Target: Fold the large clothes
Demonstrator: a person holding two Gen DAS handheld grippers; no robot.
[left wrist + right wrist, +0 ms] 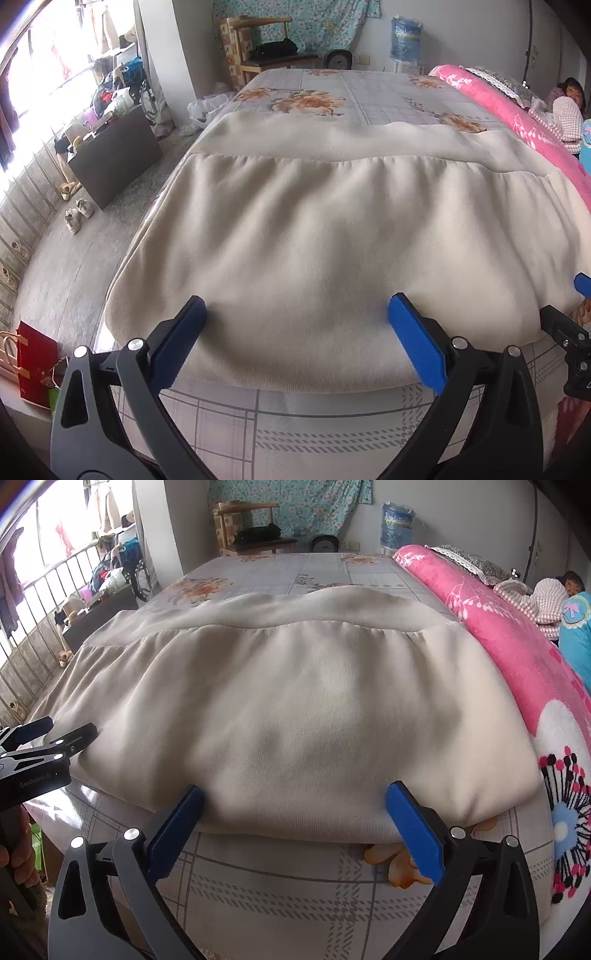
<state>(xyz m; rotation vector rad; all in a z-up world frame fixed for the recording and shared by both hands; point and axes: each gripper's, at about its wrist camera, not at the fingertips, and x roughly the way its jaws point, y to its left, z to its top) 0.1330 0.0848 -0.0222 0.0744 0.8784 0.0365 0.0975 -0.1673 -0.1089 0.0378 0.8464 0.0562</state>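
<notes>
A large cream garment [332,229] lies spread flat on the bed, its hem band at the far side; it also shows in the right wrist view [303,709]. My left gripper [297,314] is open over the garment's near edge at its left part, holding nothing. My right gripper [293,794] is open over the near edge further right, also empty. The right gripper shows at the right edge of the left wrist view [569,325]. The left gripper shows at the left edge of the right wrist view [55,738].
The bed has a grey checked floral sheet [332,424]. A rolled pink quilt [517,646] lies along its right side, with a person [546,594] lying beyond it. On the left floor are a dark low table [114,155], shoes [79,214] and a red bag [35,365].
</notes>
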